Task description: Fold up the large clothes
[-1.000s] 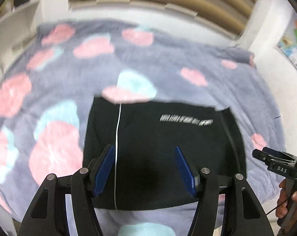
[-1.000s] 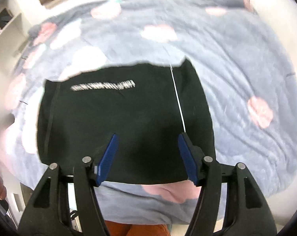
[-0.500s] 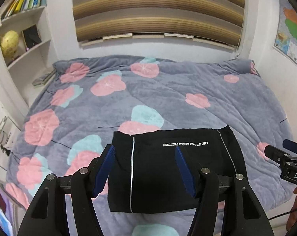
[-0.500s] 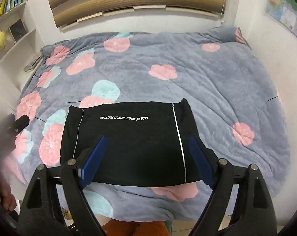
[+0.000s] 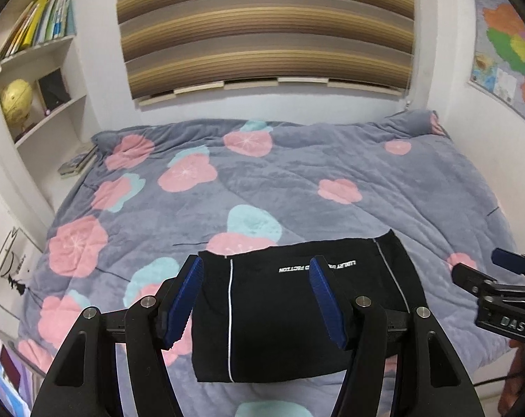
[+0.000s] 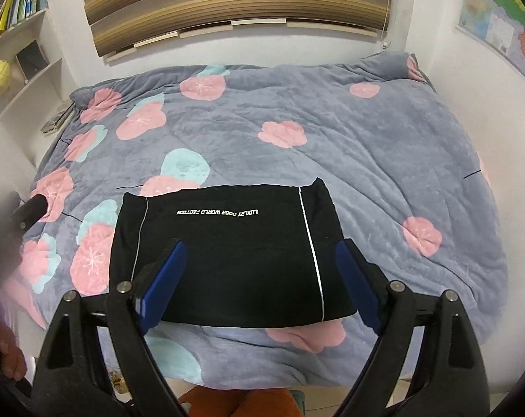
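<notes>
A black garment (image 5: pixel 280 316) with thin white stripes and a line of white lettering lies folded into a flat rectangle on the near edge of the bed; it also shows in the right wrist view (image 6: pixel 227 253). My left gripper (image 5: pixel 255 299) is open and empty, held above and in front of the garment. My right gripper (image 6: pixel 259 278) is open wide and empty, also held back from it. The right gripper shows at the right edge of the left wrist view (image 5: pixel 499 292).
The bed carries a grey quilt (image 5: pixel 297 187) with pink and teal flowers. White shelves (image 5: pixel 36 80) with books and a yellow globe stand at the left. A striped blind (image 5: pixel 262 27) hangs behind the bed, a map (image 5: pixel 509 55) on the right wall.
Both grippers have pulled up and back from the garment, so the whole bed and the room now show. The right gripper's jaws have spread wider. The garment lies still.
</notes>
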Tool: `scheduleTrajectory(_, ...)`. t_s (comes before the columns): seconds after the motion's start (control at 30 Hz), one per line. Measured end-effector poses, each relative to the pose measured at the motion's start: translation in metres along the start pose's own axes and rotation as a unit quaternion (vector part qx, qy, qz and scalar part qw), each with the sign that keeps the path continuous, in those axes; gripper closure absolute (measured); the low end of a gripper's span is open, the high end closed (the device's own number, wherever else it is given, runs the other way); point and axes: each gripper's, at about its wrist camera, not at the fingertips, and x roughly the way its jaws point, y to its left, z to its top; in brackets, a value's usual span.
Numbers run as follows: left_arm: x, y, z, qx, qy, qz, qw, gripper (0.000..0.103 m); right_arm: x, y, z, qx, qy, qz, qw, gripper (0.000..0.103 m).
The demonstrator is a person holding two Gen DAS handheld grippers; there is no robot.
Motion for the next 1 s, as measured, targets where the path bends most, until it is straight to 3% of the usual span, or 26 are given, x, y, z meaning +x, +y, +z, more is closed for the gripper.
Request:
scheduleTrajectory(0.13, -0.003, -0.004, 0.0, 0.014, -0.003, 0.017, 0.9997, 0.038, 0.001, -0.006, 0.003, -0.005, -0.008, -0.033, 0.999, 0.016)
scheduleTrajectory(1.0, 0.017, 0.012, 0.01, -0.001, 0.014, 0.026, 0.9996, 0.038, 0.006, -0.005, 0.018, 0.0, -0.015, -0.029, 0.999, 0.009)
